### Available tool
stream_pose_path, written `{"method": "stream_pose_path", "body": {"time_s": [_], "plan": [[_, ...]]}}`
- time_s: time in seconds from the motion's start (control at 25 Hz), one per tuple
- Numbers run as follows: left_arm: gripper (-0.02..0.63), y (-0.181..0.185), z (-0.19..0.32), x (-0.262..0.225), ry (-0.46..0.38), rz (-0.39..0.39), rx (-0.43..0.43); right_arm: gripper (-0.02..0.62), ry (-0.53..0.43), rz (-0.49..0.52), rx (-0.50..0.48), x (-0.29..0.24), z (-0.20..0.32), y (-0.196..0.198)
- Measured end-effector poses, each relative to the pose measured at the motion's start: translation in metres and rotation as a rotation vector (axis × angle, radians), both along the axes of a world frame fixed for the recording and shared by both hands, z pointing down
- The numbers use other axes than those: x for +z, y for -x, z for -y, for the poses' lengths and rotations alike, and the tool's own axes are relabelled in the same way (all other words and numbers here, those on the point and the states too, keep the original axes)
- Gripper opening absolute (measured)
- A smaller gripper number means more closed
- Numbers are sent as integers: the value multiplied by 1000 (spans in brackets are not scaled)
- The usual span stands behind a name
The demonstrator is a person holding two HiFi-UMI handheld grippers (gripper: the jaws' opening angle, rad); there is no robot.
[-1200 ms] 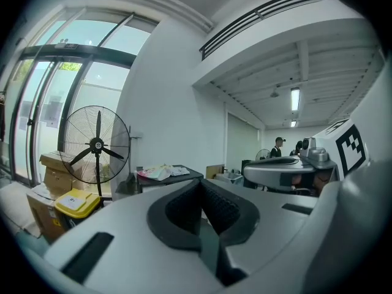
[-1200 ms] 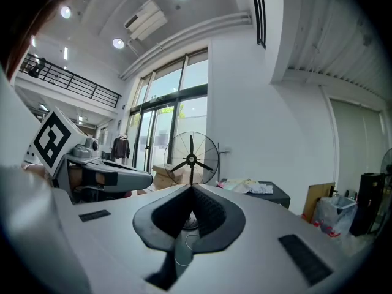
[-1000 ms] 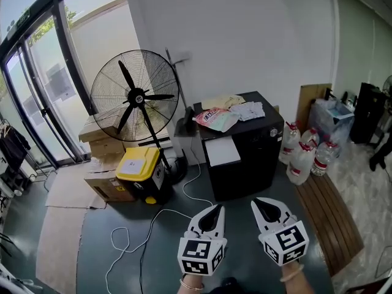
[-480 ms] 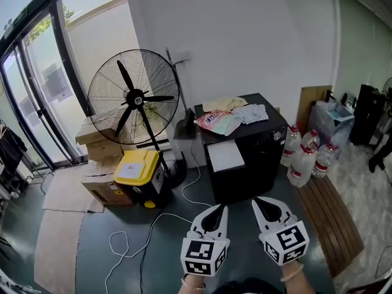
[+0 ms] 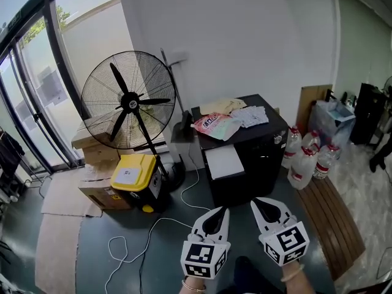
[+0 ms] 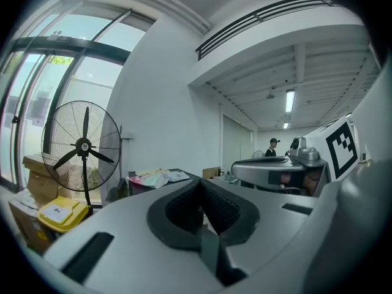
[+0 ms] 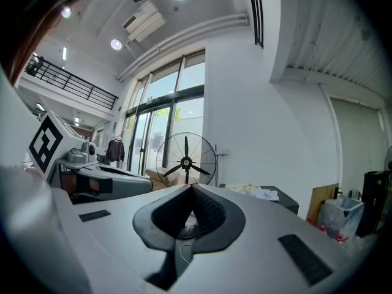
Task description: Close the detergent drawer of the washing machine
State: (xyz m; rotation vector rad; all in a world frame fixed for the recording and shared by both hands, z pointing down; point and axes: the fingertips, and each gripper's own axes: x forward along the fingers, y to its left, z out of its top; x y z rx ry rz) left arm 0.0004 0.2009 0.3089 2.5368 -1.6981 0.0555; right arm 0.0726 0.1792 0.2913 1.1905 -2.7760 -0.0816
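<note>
A black washing machine (image 5: 257, 158) stands against the white wall, a couple of steps ahead of me. Its white detergent drawer (image 5: 224, 162) sticks out of the front at the upper left. A pink bag (image 5: 211, 125) and some cloths (image 5: 250, 115) lie on its top. My left gripper (image 5: 220, 212) and right gripper (image 5: 260, 202) hang side by side low in the head view, well short of the machine, both shut with nothing between the jaws. The machine (image 6: 160, 177) shows small in the left gripper view and, in the right gripper view, the machine (image 7: 264, 196) lies beyond the shut tips.
A large standing fan (image 5: 128, 100) is left of the machine, with a yellow-lidded box (image 5: 135, 176) and cardboard boxes (image 5: 101, 192) at its foot. A white cable (image 5: 144, 234) trails over the floor. Water bottles (image 5: 303, 158) and a wooden pallet (image 5: 331, 216) are on the right.
The head view has drifted a little, so the fan and boxes sit further left. Both grippers stay shut in nearly the same place. A dark shape has come in at the bottom edge.
</note>
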Motion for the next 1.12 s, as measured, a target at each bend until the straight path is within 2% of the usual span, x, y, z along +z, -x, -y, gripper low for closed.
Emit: {"method": "stream_pose_path", "body": {"time_s": [0.16, 0.36, 0.72, 0.88, 1.12], "plan": [[17, -1, 23, 2, -11, -7, -1, 20, -8, 7, -27, 5, 24, 2], [17, -4, 56, 2, -38, -34, 5, 20, -75, -28, -90, 2, 53, 10], [17, -3, 118, 16, -29, -30, -34, 20, -93, 18, -157, 10, 115, 10], [17, -6, 142, 31, -19, -23, -44, 20, -59, -26, -196, 31, 141, 12], [17, -3, 156, 55, 14, -16, -51, 20, 2, -37, -203, 62, 164, 14]]}}
